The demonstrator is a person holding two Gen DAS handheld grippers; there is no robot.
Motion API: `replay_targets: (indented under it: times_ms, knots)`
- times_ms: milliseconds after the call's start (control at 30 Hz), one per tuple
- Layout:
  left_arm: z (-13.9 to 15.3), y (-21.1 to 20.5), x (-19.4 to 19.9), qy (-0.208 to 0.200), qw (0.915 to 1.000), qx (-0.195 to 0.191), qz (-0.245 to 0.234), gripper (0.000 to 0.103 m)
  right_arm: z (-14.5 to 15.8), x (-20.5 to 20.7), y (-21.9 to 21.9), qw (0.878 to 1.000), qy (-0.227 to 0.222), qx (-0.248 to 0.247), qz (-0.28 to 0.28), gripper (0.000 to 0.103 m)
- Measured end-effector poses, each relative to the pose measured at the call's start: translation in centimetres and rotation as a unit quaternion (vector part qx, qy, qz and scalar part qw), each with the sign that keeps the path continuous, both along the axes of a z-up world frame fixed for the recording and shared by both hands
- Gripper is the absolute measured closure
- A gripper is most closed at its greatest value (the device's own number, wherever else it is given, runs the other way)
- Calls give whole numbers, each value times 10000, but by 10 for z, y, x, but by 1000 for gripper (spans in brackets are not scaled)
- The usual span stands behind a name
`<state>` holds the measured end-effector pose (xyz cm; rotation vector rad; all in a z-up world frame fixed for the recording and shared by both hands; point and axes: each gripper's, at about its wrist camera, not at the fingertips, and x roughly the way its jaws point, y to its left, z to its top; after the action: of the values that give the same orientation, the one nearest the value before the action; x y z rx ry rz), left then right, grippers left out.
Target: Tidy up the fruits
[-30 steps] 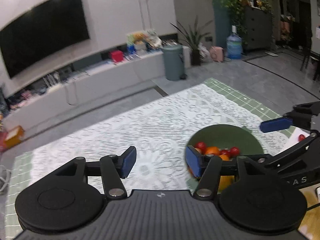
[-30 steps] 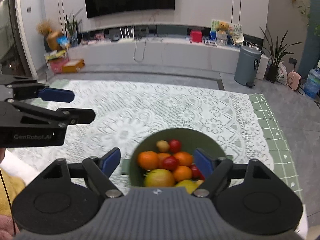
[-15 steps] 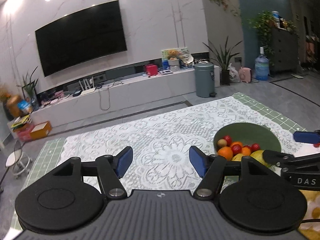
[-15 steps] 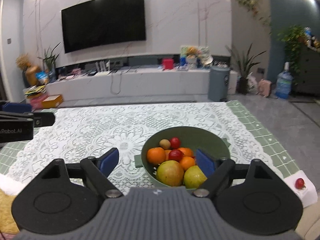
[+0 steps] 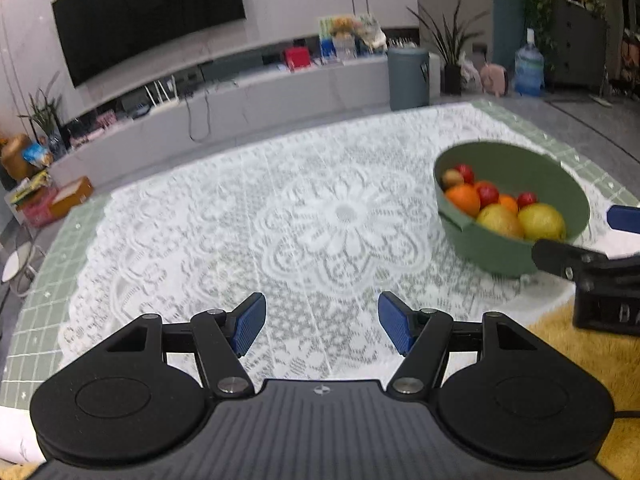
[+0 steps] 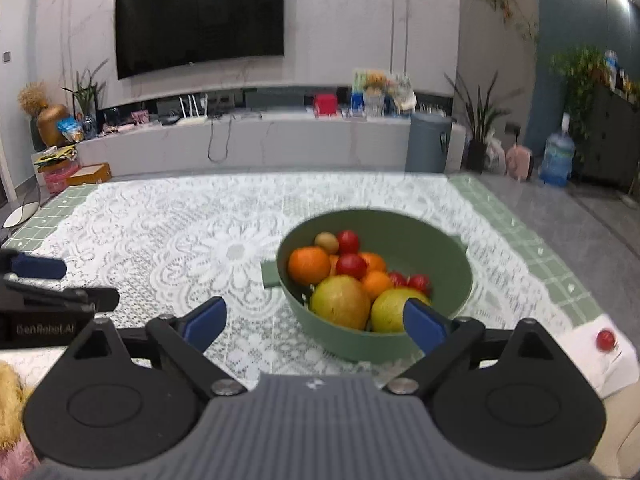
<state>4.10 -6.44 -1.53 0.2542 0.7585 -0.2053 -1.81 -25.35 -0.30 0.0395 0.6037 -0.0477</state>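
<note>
Fruits (image 6: 340,280), oranges, small red ones and two large yellow-green ones, fill a green bowl (image 6: 440,248) on a white lace tablecloth (image 5: 280,216), with the right gripper (image 6: 316,322) just before it, jaws just opened wider, and the left gripper (image 5: 322,328) beside it open over bare cloth, both empty.

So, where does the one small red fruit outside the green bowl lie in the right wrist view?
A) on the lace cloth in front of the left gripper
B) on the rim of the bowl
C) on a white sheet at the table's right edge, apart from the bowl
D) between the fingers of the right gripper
C: the small red fruit rests on a white sheet near the table's right edge, clear of the green bowl.
</note>
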Motion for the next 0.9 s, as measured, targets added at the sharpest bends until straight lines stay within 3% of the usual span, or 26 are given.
replay_targets:
  times_ms: [133, 233, 467, 900]
  knots:
    - [-14, 0, 7, 332, 9994, 16, 45, 27, -11, 16, -8, 9986, 395, 339, -35, 11]
    - [-21, 1, 11, 456, 9989, 23, 82, 27, -14, 18, -11, 9978, 452, 479, -110, 11]
    - [-29, 4, 17, 721, 9973, 3, 131, 27, -17, 22, -3, 9976, 651, 238, -25, 11]
    - [-25, 6, 16, 717, 9973, -49, 160, 27, -17, 24, 0, 9973, 722, 121, 39, 11]
